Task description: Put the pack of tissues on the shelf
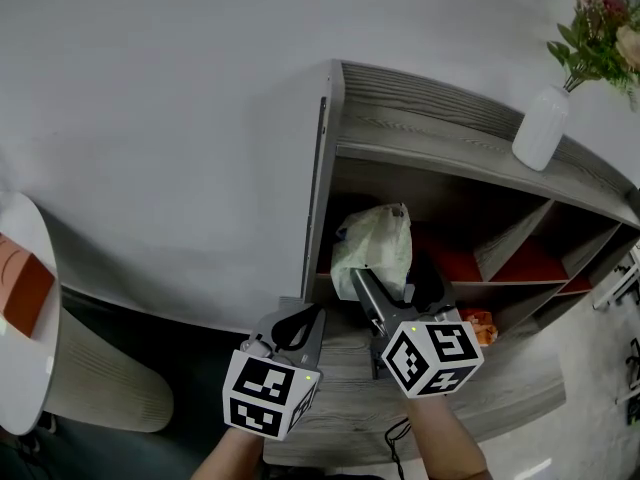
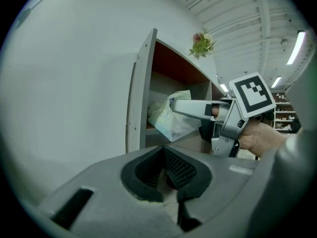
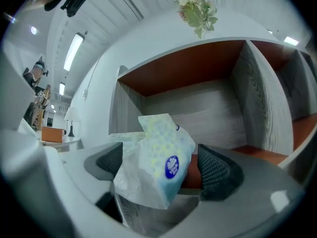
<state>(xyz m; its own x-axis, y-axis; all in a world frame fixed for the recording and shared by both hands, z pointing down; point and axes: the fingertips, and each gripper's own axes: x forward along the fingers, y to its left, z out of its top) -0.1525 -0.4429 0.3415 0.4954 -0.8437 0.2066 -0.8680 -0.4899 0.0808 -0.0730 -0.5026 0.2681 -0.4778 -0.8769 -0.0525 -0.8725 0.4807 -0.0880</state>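
Left gripper (image 1: 298,325) hangs off the shelf's (image 1: 440,128) left front corner, jaws pinched together, nothing in them. Right gripper (image 3: 163,166) stands wide, not squeezing the pack of tissues (image 3: 157,155), which leans tilted between its jaws in the leftmost compartment, near the front edge. The risk, I'd say: on the way out a jaw snags that loose wrapper and drags the pack off the edge.

The left gripper (image 2: 166,175) fills the bottom of the view. Its dark pads are drawn close together with nothing between them, and it points at the left end of the shelf (image 2: 142,83). Just inside the shelf's left side panel sits the pack of tissues (image 2: 166,120), and the right gripper (image 2: 174,104), held in a hand (image 2: 257,138), lays one long jaw across the pack's top edge. Flowers (image 2: 202,42) stand on the shelf's top.
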